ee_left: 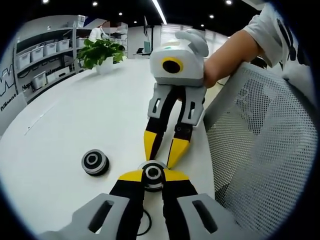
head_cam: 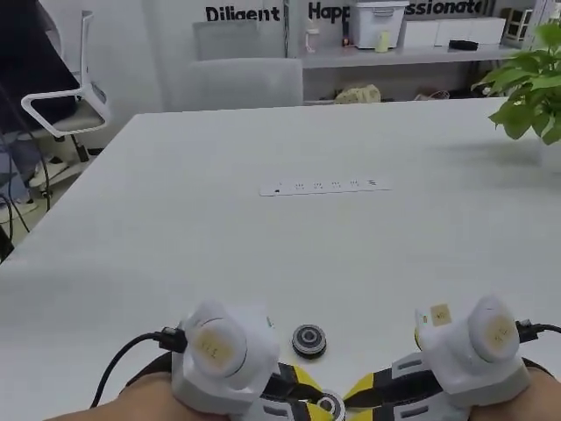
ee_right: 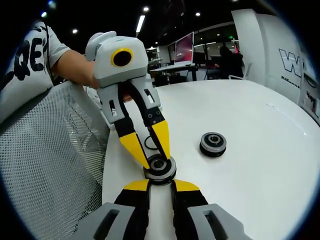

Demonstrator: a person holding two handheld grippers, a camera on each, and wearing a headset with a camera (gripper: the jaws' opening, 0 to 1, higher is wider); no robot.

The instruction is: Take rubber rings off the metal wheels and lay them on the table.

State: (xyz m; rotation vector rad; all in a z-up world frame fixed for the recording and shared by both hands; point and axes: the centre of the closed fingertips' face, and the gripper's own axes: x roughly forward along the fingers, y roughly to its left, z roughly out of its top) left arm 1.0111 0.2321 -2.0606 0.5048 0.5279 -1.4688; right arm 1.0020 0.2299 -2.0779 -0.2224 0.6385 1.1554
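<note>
A small metal wheel with a black rubber ring (ee_left: pixel 152 173) (ee_right: pixel 160 169) (head_cam: pixel 329 405) hangs just above the table's near edge, held between both grippers, which face each other. My left gripper (ee_left: pixel 153 176) (ee_right: pixel 152 150) (head_cam: pixel 307 399) is shut on it across its sides. My right gripper (ee_right: pixel 161 184) (ee_left: pixel 162 159) (head_cam: pixel 355 399) is shut on the wheel's rim from the opposite side. A second wheel (head_cam: pixel 308 339) (ee_left: pixel 95 161) (ee_right: pixel 213 144) lies flat on the table a little further in. A loose black rubber ring (ee_right: pixel 149 142) (ee_left: pixel 145 221) lies on the table under the left gripper.
The white table (head_cam: pixel 289 254) stretches away, with a flush power strip (head_cam: pixel 324 186) at its middle and a potted plant (head_cam: pixel 530 83) at the far right. A grey mesh chair back (ee_left: pixel 260 140) (ee_right: pixel 50 150) stands right by the near edge. A white chair (head_cam: pixel 66 101) stands far left.
</note>
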